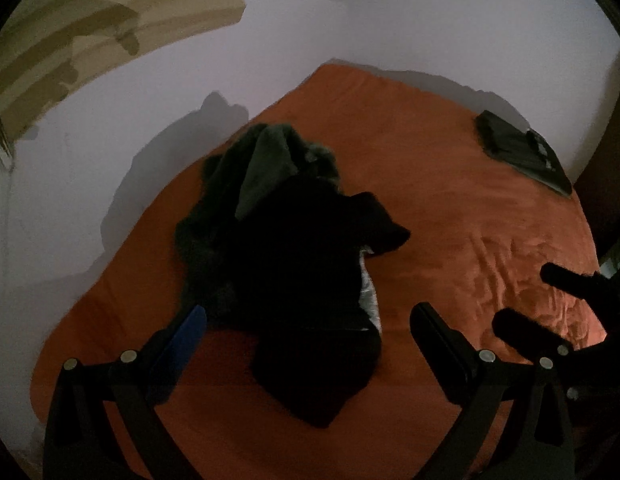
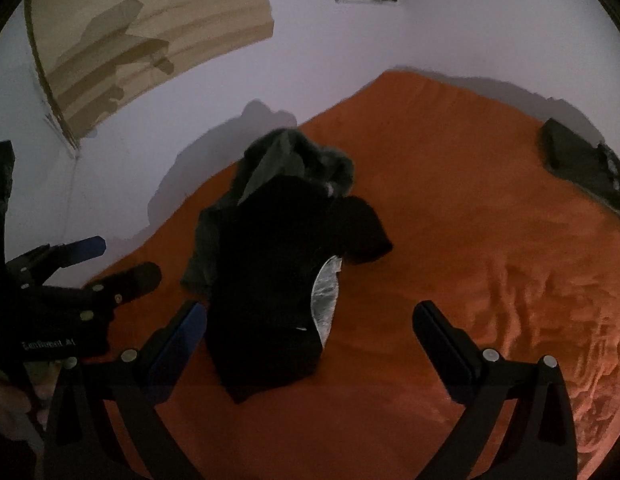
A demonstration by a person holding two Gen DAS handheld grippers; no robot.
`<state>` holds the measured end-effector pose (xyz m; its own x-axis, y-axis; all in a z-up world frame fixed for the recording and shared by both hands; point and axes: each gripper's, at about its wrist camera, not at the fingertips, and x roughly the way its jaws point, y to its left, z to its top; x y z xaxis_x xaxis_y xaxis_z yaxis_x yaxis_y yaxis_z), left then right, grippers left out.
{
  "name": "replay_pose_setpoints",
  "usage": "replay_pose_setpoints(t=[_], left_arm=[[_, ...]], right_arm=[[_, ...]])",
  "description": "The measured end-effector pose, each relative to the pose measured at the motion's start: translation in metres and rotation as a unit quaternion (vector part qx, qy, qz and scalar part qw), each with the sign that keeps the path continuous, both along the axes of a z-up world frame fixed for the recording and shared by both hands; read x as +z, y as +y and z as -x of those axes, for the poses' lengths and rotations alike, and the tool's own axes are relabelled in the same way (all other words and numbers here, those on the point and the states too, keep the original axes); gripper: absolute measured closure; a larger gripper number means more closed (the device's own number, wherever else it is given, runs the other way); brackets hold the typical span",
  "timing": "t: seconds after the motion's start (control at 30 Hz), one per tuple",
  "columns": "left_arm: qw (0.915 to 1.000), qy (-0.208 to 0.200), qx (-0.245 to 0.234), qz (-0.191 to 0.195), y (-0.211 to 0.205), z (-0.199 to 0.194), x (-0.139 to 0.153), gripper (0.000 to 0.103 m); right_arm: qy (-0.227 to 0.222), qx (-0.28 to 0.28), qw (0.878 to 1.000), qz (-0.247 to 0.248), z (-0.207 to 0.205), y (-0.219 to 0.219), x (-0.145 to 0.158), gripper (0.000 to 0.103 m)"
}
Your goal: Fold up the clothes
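Observation:
A heap of dark clothes (image 1: 286, 248) lies crumpled on the orange bed (image 1: 450, 208); a black garment is on top, a dark green one behind it, a bit of white fabric (image 1: 368, 296) at its right side. The heap also shows in the right wrist view (image 2: 278, 272). My left gripper (image 1: 310, 320) is open and empty, hovering over the near end of the heap. My right gripper (image 2: 310, 320) is open and empty, just above the heap's near end. Each gripper shows in the other's view: the right (image 1: 550, 300) and the left (image 2: 114, 268), both open.
A folded dark garment (image 1: 522, 152) lies at the bed's far right edge, also in the right wrist view (image 2: 586, 168). A white wall (image 1: 150, 120) runs behind the bed. Rumpled sheet (image 2: 550, 300) lies to the right of the heap.

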<state>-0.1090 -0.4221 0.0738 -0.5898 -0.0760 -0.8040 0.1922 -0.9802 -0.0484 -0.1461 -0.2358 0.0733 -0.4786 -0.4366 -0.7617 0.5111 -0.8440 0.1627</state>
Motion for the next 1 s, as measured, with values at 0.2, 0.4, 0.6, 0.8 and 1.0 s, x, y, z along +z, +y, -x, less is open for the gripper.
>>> replay_pose_setpoints(t=[0.2,0.4,0.6,0.8,1.0], left_arm=[[0.9996,-0.020,0.010,-0.018,-0.026,0.019,-0.036,0.001],[0.9983,-0.043,0.016,-0.034,-0.043,0.035,-0.070,0.001],[0.9970,-0.060,0.014,-0.047,-0.049,0.048,-0.102,0.001],[0.9951,-0.074,0.001,-0.065,-0.045,0.059,-0.131,0.007],[0.9933,-0.080,-0.017,-0.081,-0.033,0.068,-0.149,0.044]], right_arm=[[-0.020,0.005,1.000,-0.016,0.020,-0.025,-0.036,0.006],[-0.044,0.003,0.999,-0.029,0.044,-0.038,-0.074,0.025],[-0.072,0.007,0.997,-0.030,0.068,-0.049,-0.114,0.044],[-0.098,0.017,0.995,-0.007,0.093,-0.058,-0.142,0.047],[-0.115,0.028,0.993,0.023,0.109,-0.066,-0.159,0.049]])
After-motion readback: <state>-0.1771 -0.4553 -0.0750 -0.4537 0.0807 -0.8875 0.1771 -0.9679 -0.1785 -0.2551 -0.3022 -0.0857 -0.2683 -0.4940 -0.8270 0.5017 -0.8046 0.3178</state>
